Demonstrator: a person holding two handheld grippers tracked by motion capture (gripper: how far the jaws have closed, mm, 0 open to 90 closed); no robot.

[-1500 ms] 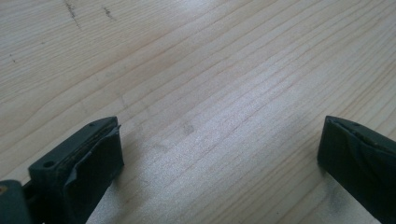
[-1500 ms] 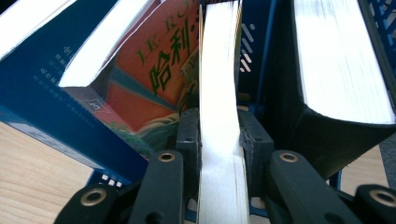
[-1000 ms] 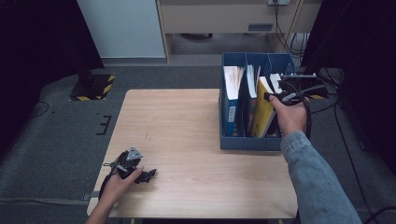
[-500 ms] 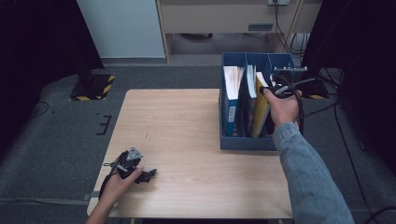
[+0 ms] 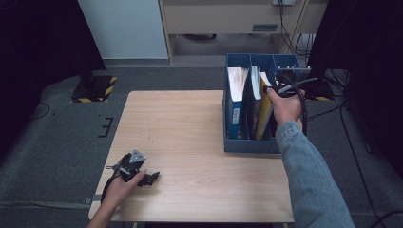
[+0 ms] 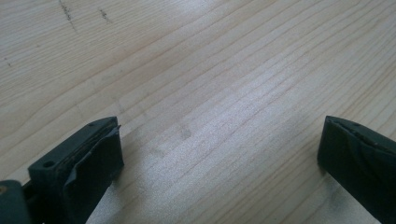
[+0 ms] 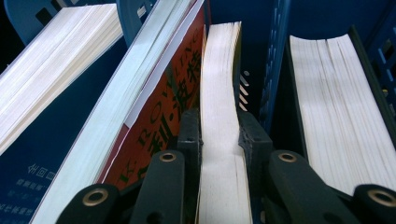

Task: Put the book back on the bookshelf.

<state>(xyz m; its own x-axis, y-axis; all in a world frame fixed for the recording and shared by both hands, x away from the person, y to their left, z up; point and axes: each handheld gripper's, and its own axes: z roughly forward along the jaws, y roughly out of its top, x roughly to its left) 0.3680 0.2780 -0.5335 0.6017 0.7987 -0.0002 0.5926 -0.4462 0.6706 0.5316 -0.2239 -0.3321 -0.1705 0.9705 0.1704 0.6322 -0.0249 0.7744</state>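
Note:
A yellow-covered book [image 5: 264,110] stands leaning in the middle slot of the blue file holder [image 5: 248,145] at the table's right side. My right gripper [image 5: 274,88] is shut on its top edge; in the right gripper view the jaws of the right gripper [image 7: 219,135] clamp the book's white page block [image 7: 220,84]. A red-covered book [image 7: 161,112] leans against it on the left. My left gripper [image 5: 150,179] rests low at the table's near left corner, and the left gripper [image 6: 219,154] is open over bare wood [image 6: 201,70].
The holder also keeps a thick blue-spined book [image 5: 235,102] in its left slot and another book [image 7: 336,102] beyond a divider on the right. The wooden table [image 5: 180,128] is bare between the two hands. Cables [image 5: 328,95] trail off the right edge.
My right hand has shifted a little left with the yellow book, which now stands deeper and more upright in the holder. The left gripper has not moved.

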